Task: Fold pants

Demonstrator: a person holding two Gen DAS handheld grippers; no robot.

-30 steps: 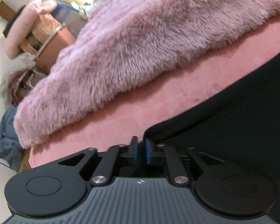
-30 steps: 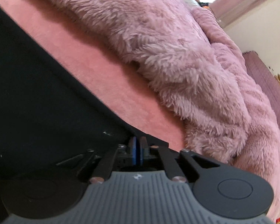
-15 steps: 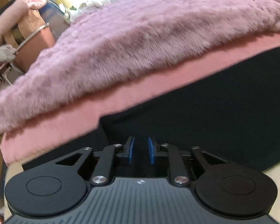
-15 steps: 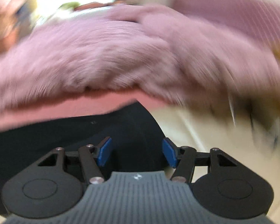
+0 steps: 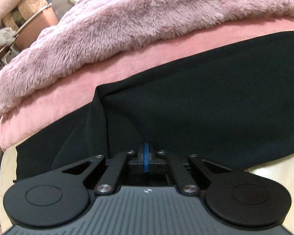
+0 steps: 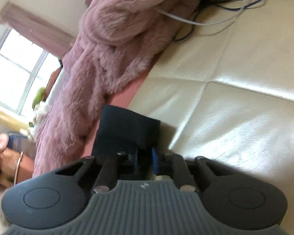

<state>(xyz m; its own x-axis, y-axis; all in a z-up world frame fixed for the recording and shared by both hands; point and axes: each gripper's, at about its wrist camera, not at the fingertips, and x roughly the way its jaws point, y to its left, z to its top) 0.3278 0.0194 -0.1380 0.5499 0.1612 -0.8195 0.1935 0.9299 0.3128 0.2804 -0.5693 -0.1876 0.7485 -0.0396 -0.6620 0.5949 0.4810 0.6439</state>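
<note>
Pants (image 5: 215, 101) part-folded on bed (image 6: 235, 101); left tongs (image 5: 146, 152) and right tongs (image 6: 147, 156) both clamp fabric edges, folding unfinished.

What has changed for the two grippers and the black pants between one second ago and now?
The right gripper opened, rolled strongly to one side, and closed on a corner of the black pants. The left gripper opened slightly and now is shut, with its pads at the pants' near edge; whether it pinches cloth is unclear. The fluffy pink blanket and the pink sheet stayed in place.
</note>
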